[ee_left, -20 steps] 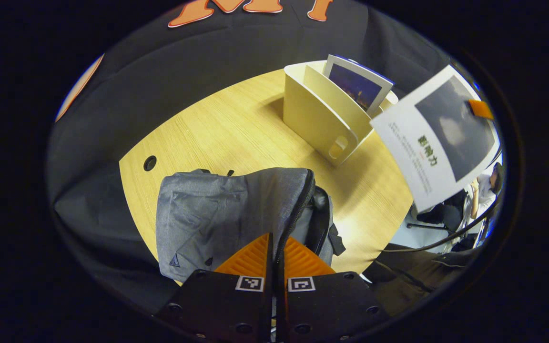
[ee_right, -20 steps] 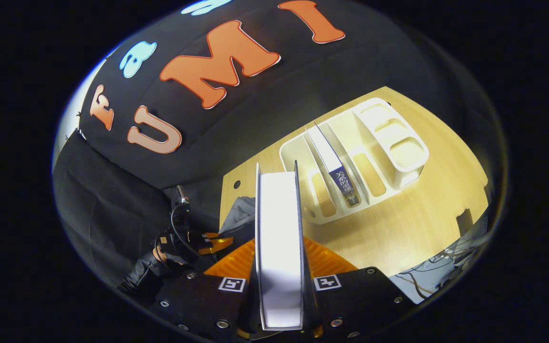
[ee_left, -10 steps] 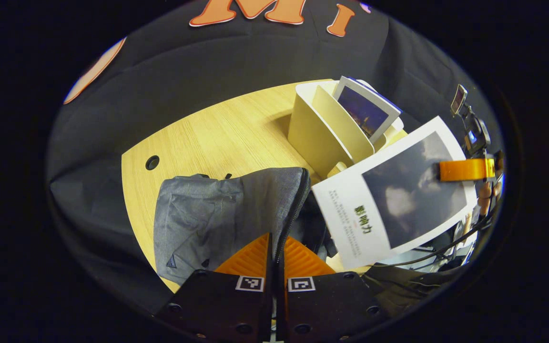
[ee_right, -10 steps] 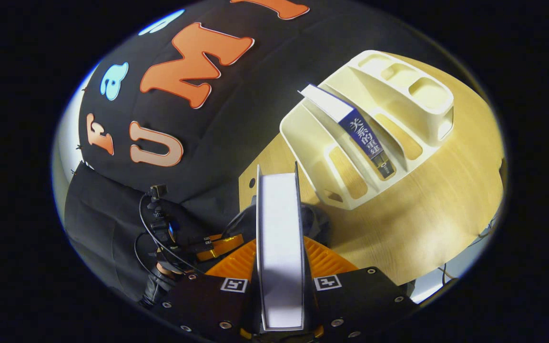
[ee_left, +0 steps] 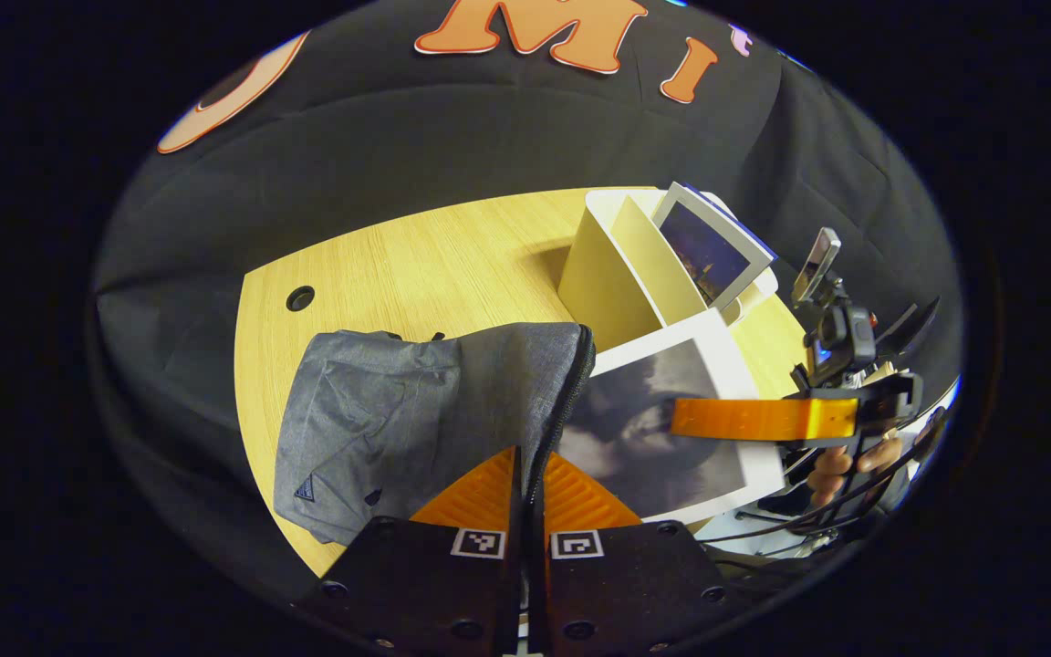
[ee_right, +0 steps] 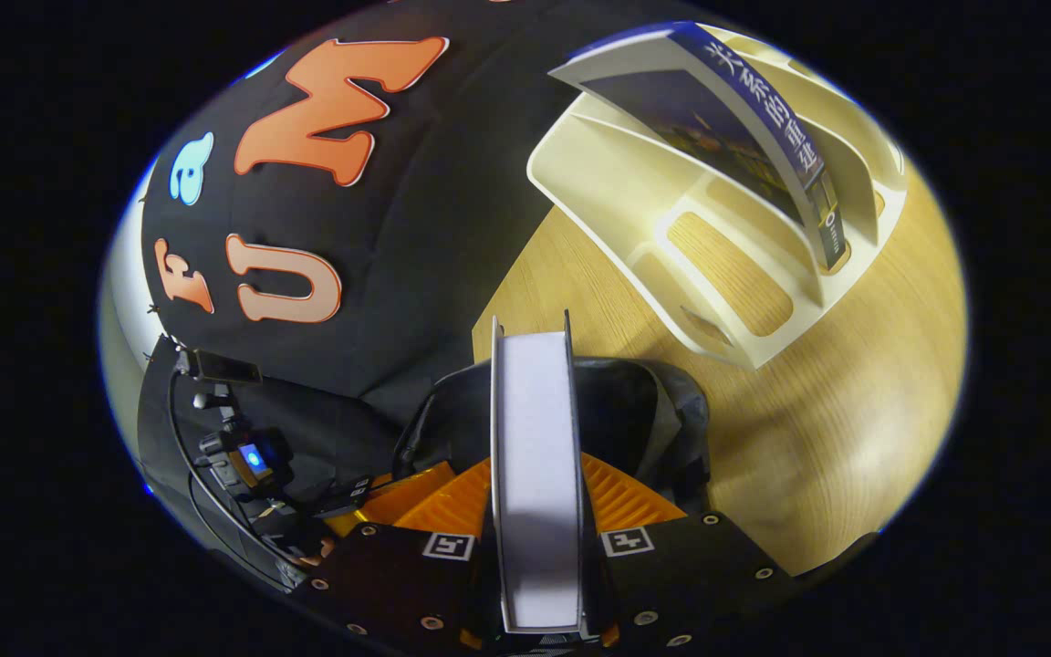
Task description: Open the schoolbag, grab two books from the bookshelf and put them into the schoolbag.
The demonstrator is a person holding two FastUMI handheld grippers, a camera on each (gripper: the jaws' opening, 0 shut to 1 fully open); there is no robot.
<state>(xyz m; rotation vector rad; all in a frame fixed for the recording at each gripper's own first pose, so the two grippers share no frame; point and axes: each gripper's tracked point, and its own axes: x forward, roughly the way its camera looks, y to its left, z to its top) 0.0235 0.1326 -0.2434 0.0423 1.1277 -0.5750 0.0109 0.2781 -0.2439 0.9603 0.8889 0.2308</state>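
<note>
Along the table's (ee_left: 379, 265) near edge, left gripper view: left gripper (ee_left: 525, 488) pinches the grey fabric schoolbag's (ee_left: 398, 411) zipper flap; a hand (ee_left: 845, 461) tilts the white book (ee_left: 662, 429) toward its mouth.

Right gripper view: right gripper (ee_right: 535, 493) clamps that book edge-on over the dark opening; the cream bookshelf (ee_right: 717, 237) holds a blue book (ee_right: 744, 119).

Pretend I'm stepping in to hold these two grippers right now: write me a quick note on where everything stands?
Left gripper: shut on the edge of the grey schoolbag beside its zipper, holding the opening apart.
Right gripper: shut on a white-covered book, its front edge entering the bag's dark opening.
Second book, dark blue, stands in the cream bookshelf on the wooden table.
Done: bag unzipped, first book fetched.
Left: push this book in, release it, fetch the blue book and pack it too.
</note>
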